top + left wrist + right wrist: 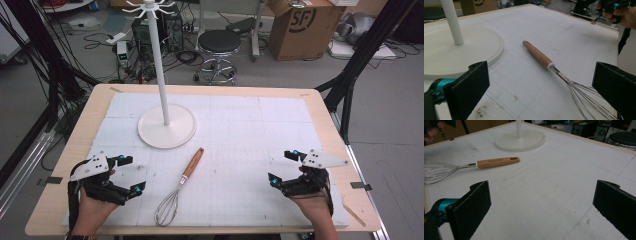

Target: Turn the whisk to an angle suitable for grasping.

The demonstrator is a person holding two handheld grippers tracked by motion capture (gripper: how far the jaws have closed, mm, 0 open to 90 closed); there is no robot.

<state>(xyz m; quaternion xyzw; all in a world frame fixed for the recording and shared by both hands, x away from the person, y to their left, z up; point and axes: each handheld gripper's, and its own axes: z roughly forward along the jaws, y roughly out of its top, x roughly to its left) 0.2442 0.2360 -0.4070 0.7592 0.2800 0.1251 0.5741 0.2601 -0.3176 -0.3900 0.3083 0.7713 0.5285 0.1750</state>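
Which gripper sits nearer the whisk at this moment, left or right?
Left. The left gripper rests just left of the whisk, fingers open toward it. The right gripper sits farther off, to the whisk's right.

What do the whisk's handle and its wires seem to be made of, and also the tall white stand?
The whisk handle looks like wood with a smooth, light-brown finish; faint grain and a printed mark show. The whisk wires look like bare polished metal, probably steel, thin and shiny. The white stand has a matte, even white surface: painted metal or plastic, I cannot tell which.
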